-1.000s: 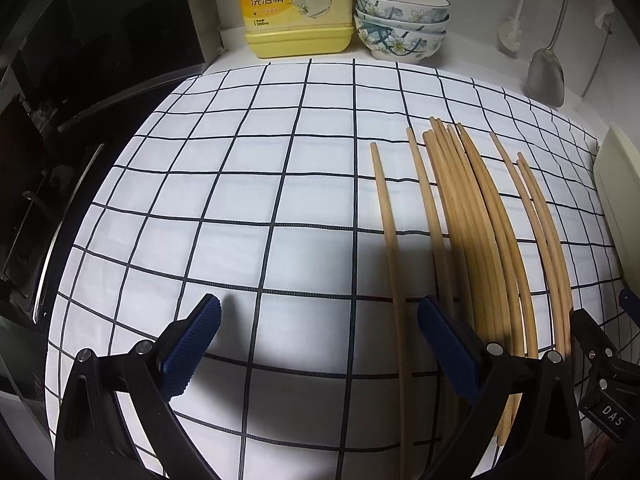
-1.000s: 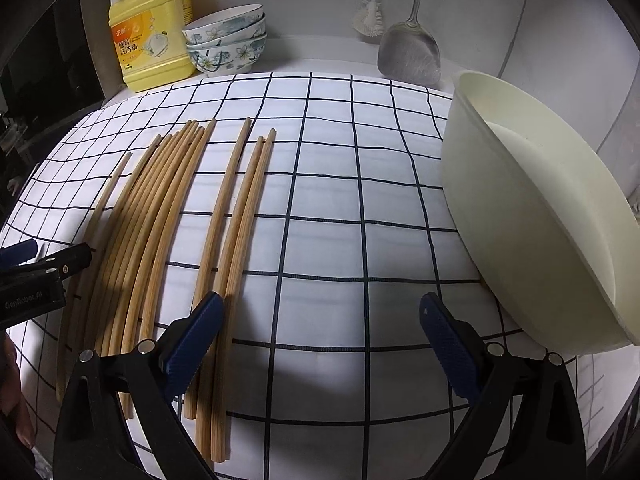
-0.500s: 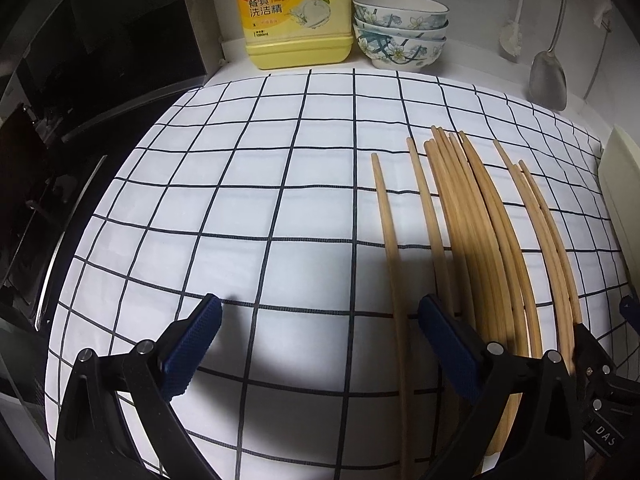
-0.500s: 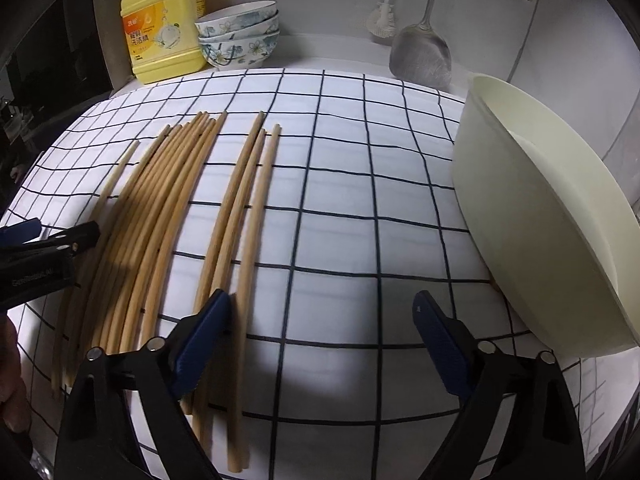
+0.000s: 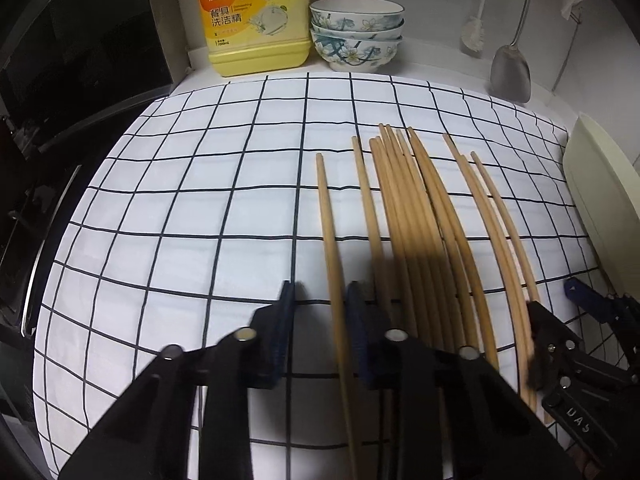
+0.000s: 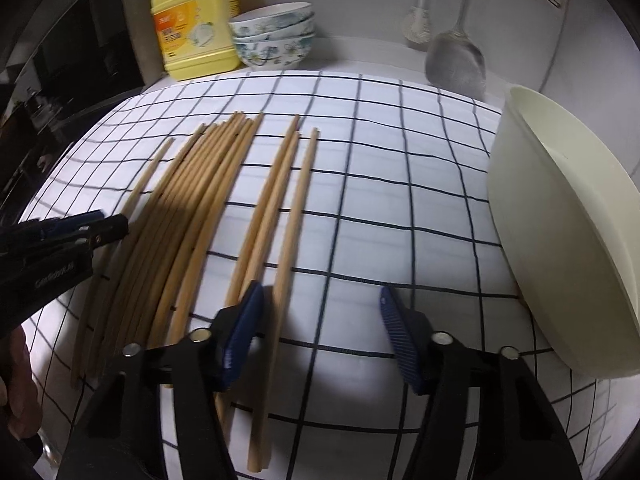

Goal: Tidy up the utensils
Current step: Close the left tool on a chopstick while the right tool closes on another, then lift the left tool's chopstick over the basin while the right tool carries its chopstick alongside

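While both claws close, unclenched, each straddling one, pale wooden chopsticks (image 5: pixel 416 216) lie parallel on checked cloth (image 5: pixel 200 216).

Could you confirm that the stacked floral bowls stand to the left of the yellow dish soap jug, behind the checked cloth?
Not quite: the stacked floral bowls stand to the right of the yellow dish soap jug, as the left wrist view shows. They are indeed behind the checked cloth.
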Demonstrator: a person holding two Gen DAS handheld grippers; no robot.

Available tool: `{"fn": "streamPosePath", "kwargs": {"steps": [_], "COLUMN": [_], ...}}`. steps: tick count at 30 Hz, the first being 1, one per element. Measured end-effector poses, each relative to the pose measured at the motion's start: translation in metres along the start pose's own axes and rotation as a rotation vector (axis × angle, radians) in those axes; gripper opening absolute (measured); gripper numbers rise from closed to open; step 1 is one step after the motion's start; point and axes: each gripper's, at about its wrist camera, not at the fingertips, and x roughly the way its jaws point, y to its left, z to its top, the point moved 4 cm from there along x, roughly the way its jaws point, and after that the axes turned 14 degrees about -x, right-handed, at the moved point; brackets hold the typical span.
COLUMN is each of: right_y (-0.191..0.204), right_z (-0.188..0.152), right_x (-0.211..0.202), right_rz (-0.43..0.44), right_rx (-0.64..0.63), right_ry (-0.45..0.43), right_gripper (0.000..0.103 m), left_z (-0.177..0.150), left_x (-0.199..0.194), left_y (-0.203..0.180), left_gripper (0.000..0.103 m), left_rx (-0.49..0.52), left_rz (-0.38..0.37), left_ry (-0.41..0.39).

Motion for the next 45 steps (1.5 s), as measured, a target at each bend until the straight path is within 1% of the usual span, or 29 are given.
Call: {"fn": "streamPosePath", "kwargs": {"steps": [3, 4, 5, 6, 8, 13, 20, 26, 32, 38, 43, 45], "right_y": [0.007, 0.01, 0.012, 0.014, 0.014, 0.01, 0.001, -0.001, -0.005, -0.024, -0.05, -0.067], "right_z": [0.001, 0.002, 0.002, 0.003, 0.003, 0.001, -0.005, -0.002, 0.007, 0.003, -0.005, -0.011], "right_x": [-0.002, -0.003, -0.003, -0.003, -0.003, -0.004, -0.013, -0.029, -0.058, -0.098, -0.128, -0.14], "right_rz": [0.014, 0.012, 0.012, 0.012, 0.014, 0.028, 0.045, 0.045, 0.035, -0.013, -0.081, -0.101], "right_rx": [-0.025, -0.037, -0.046, -0.054, -0.052, -0.008, 0.087, 0.128, 0.168, 0.248, 0.311, 0.346], "right_ry": [-0.007, -0.009, -0.01, -0.012, -0.013, -0.013, -0.015, -0.036, -0.076, -0.113, -0.146, -0.156], "right_gripper": [0.038, 0.03, 0.021, 0.018, 0.007, 0.006, 0.006, 0.006, 0.006, 0.006, 0.006, 0.006], "left_z": [-0.001, -0.002, -0.002, -0.001, -0.001, -0.001, 0.001, 0.008, 0.016, 0.024, 0.023, 0.021], "left_x": [0.0, 0.0, 0.0, 0.0, 0.0, -0.001, -0.007, -0.024, -0.05, -0.086, -0.115, -0.122], "left_y": [-0.002, -0.003, -0.003, -0.002, -0.003, 0.0, 0.007, 0.005, -0.008, -0.038, -0.081, -0.102], "left_gripper": [0.012, 0.01, 0.009, 0.008, 0.008, 0.007, 0.007, 0.007, 0.007, 0.007, 0.007, 0.007], "left_rx": [0.018, 0.023, 0.021, 0.017, 0.024, 0.025, 0.017, 0.041, 0.096, 0.177, 0.249, 0.272], "left_rz": [-0.006, -0.008, -0.011, -0.014, -0.017, -0.039, -0.057, -0.091, -0.131, -0.215, -0.314, -0.353], "left_ry": [-0.002, -0.001, 0.001, 0.003, 0.004, 0.018, 0.029, 0.02, 0.002, -0.019, -0.044, -0.037]}}
